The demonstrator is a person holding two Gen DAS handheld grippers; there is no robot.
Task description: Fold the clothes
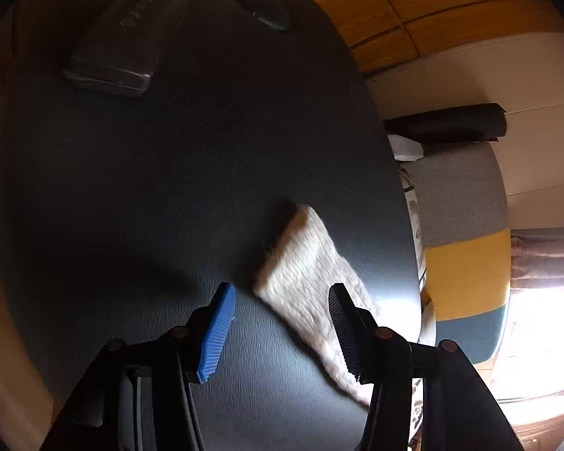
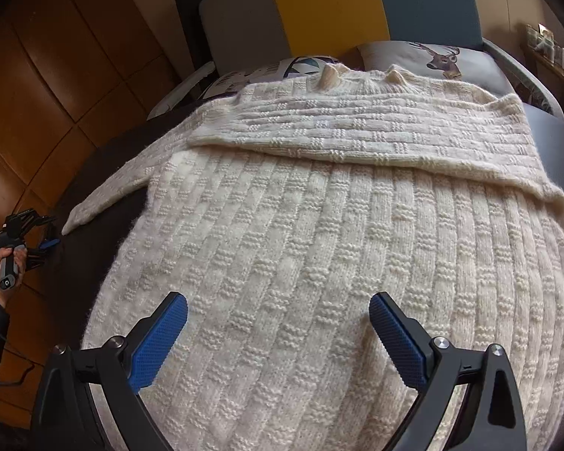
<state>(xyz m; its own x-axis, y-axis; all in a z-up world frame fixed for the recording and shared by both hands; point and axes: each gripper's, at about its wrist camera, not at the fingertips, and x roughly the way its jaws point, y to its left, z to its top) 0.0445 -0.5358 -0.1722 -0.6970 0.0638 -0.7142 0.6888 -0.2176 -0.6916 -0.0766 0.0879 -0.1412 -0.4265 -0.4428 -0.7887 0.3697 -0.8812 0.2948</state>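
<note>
A cream knitted sweater [image 2: 319, 233] lies spread on a dark bed cover [image 2: 90, 203]. Its right sleeve [image 2: 357, 127] is folded across the chest. Its left sleeve [image 2: 109, 195] stretches out to the left. My right gripper [image 2: 278, 323] is open and empty, just above the sweater's lower body. In the left wrist view the left sleeve's cuff [image 1: 304, 263] lies on the dark cover [image 1: 169, 188]. My left gripper [image 1: 282, 323] is open around the cuff's near end, fingers either side, not closed on it. The left gripper also shows in the right wrist view [image 2: 50, 242], at the cuff.
Two pillows [image 2: 432, 60] lie at the bed's head against a grey, yellow and blue headboard [image 2: 319, 7]. A wooden wardrobe [image 2: 56, 75] stands along the left. A dark flat case [image 1: 124, 37] and an oval object [image 1: 259, 0] lie on the cover.
</note>
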